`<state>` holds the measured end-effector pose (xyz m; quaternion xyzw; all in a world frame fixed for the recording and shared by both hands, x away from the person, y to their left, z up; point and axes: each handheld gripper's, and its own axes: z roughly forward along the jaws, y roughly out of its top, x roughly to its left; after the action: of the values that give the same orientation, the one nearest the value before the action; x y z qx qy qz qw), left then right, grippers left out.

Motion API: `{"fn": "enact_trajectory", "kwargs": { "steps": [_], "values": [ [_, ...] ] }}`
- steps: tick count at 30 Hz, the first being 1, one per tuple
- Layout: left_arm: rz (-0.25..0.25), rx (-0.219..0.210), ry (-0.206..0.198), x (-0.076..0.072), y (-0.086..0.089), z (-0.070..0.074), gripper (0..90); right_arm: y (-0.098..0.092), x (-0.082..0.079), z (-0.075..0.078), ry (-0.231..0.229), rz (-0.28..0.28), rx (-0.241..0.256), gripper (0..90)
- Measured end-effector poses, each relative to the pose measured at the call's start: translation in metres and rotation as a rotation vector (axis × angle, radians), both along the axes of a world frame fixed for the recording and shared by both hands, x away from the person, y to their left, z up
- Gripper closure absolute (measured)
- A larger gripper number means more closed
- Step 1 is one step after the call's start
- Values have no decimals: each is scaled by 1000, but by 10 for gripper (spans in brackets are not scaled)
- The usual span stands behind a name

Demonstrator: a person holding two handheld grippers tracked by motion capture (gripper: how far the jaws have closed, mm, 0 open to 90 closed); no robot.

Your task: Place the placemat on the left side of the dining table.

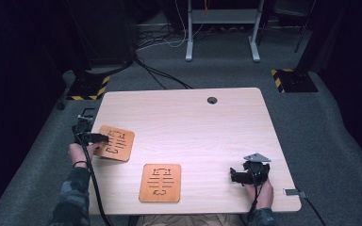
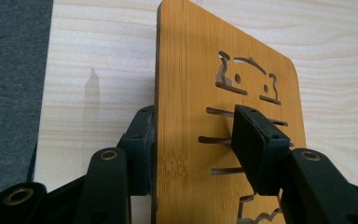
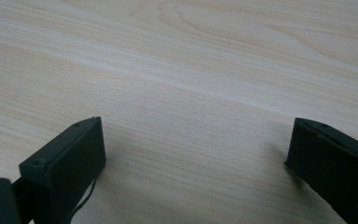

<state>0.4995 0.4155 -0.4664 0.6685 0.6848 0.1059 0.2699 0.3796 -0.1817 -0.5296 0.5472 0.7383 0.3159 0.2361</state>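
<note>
Two orange-brown wooden boards with cut-out slots are on the light wooden table. My left gripper is shut on the left edge of one board, near the table's left side. In the left gripper view, the jaws of my left gripper clamp both faces of this board. The second board lies flat near the front edge, apart from both grippers. My right gripper rests low at the front right. In the right gripper view, my right gripper is open over bare tabletop.
A round cable hole sits near the table's far edge. A small metal clip lies at the front right corner. Grey carpet surrounds the table, with a white desk frame and yellow-black striped bases behind.
</note>
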Motion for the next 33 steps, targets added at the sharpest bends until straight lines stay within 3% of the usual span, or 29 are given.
{"fn": "enact_trajectory", "kwargs": {
  "steps": [13, 33],
  "values": [
    [0, -4, 6, 1, 3, -4, 507, 0, 0, 0, 1, -1, 1, 32],
    [8, -44, 31, 4, 9, -13, 492, 0, 0, 0, 0, -2, 1, 32]
  ]
}}
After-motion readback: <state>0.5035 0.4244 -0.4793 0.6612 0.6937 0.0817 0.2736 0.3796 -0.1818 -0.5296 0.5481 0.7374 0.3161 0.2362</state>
